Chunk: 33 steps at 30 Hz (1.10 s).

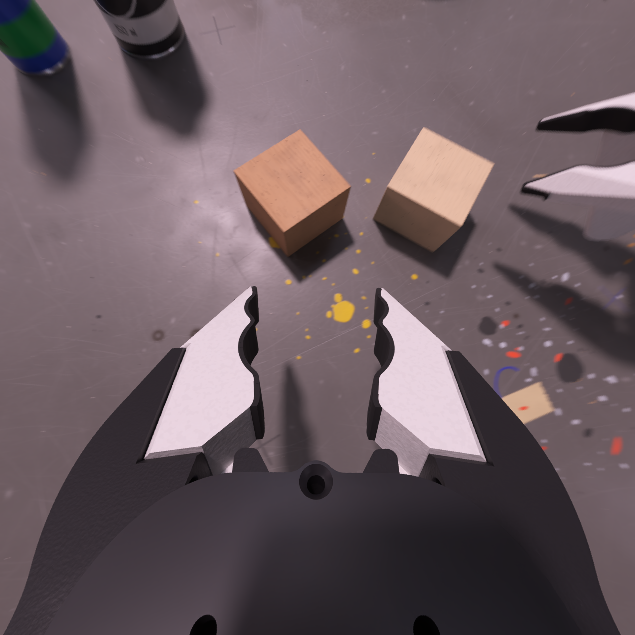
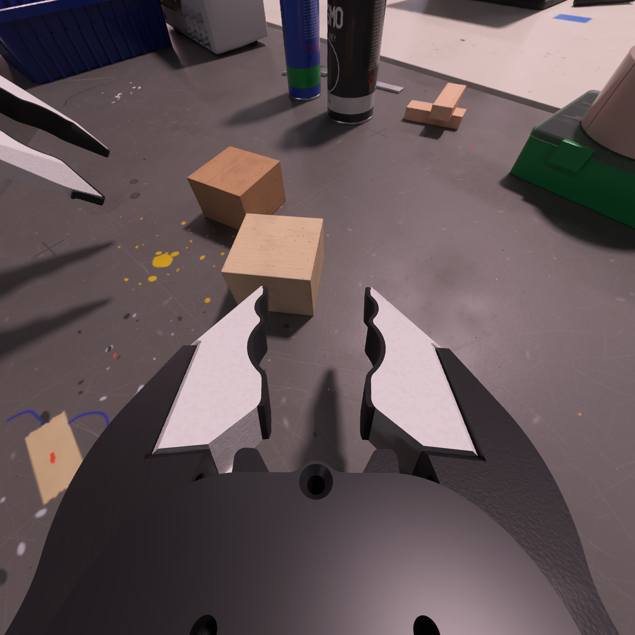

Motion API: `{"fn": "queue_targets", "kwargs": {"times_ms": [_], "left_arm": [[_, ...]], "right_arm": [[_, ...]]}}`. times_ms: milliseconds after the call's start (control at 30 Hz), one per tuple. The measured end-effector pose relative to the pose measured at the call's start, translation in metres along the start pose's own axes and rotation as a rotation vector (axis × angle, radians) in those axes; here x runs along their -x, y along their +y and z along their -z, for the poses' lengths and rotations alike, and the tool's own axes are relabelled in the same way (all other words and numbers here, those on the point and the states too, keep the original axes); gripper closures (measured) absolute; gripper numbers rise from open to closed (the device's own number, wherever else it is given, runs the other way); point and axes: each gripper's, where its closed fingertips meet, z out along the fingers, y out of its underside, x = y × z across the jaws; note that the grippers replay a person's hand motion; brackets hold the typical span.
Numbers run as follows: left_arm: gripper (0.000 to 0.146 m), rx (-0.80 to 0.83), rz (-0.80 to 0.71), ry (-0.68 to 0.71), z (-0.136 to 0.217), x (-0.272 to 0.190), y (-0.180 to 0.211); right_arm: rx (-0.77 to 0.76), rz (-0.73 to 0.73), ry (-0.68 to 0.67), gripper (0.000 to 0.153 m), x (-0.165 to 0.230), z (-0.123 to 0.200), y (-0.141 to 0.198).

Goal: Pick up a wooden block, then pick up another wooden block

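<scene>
Two wooden cubes stand side by side on the grey table, a small gap between them. The darker brown block (image 1: 292,189) (image 2: 237,184) is just ahead of my left gripper (image 1: 315,292), which is open and empty, hovering short of it. The pale block (image 1: 433,185) (image 2: 275,261) lies close ahead of my right gripper (image 2: 314,292), slightly left of its centre; that gripper is open and empty, its left fingertip overlapping the block's near face in the view. Each gripper shows at the edge of the other's view: the right gripper (image 1: 536,158), the left gripper (image 2: 99,175).
A blue-green spray can (image 2: 304,51) (image 1: 31,37) and a black spray can (image 2: 352,62) (image 1: 144,27) stand behind the blocks. Small wooden pieces (image 2: 436,106), a green box (image 2: 577,171), a blue bin (image 2: 79,37) and a white device (image 2: 220,24) sit farther off. A tan tape scrap (image 2: 51,453) lies on the table.
</scene>
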Motion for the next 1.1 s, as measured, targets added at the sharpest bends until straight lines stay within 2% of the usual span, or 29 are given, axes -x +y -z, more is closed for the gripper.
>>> {"fn": "queue_targets", "kwargs": {"times_ms": [100, 200, 300, 400, 467, 567, 600, 633, 700, 733, 867, 1000, 1100], "left_arm": [[0.081, -0.012, -0.107, -0.074, -0.005, 0.015, 0.007], [0.073, 0.023, -0.202, -0.075, -0.025, 0.017, 0.006], [0.077, 0.016, -0.296, -0.084, -0.041, 0.014, -0.003], [0.110, -0.088, -0.383, -0.004, -0.039, 0.000, -0.015], [0.121, -0.154, -0.454, 0.049, -0.032, -0.005, -0.018], [0.138, -0.137, -0.535, 0.117, -0.025, -0.003, -0.012], [0.139, -0.134, -0.546, 0.139, -0.023, -0.002, -0.010], [0.137, -0.130, -0.553, 0.172, -0.021, -0.003, -0.008], [0.117, -0.114, -0.576, 0.204, -0.019, -0.003, -0.007], [0.106, -0.096, -0.609, 0.192, -0.019, -0.002, -0.007], [0.083, 0.007, -0.783, 0.095, -0.031, 0.005, -0.011], [0.051, 0.118, -0.870, 0.101, -0.048, 0.005, -0.019], [0.037, 0.213, -0.905, 0.099, -0.065, 0.013, -0.017]], "right_arm": [[0.017, 0.000, -0.002, 0.097, 0.000, -0.002, 0.002], [0.034, 0.001, -0.003, 0.097, 0.000, -0.004, 0.003], [0.035, -0.002, 0.000, 0.097, 0.000, -0.004, 0.003], [0.028, -0.004, 0.004, 0.098, -0.001, -0.003, 0.003], [0.027, -0.001, 0.004, 0.098, 0.000, -0.003, 0.002], [0.026, 0.003, 0.003, 0.098, 0.000, -0.003, 0.002], [0.026, 0.003, 0.002, 0.098, 0.000, -0.003, 0.002], [0.029, 0.003, 0.001, 0.098, 0.000, -0.003, 0.003], [0.036, 0.002, -0.005, 0.098, 0.001, -0.004, 0.003], [0.040, 0.001, -0.007, 0.098, 0.001, -0.004, 0.004], [0.044, 0.003, -0.008, 0.098, 0.001, -0.006, 0.004], [0.052, 0.003, -0.009, 0.098, 0.001, -0.007, 0.004], [0.050, 0.000, -0.011, 0.098, 0.001, -0.007, 0.004]]}}
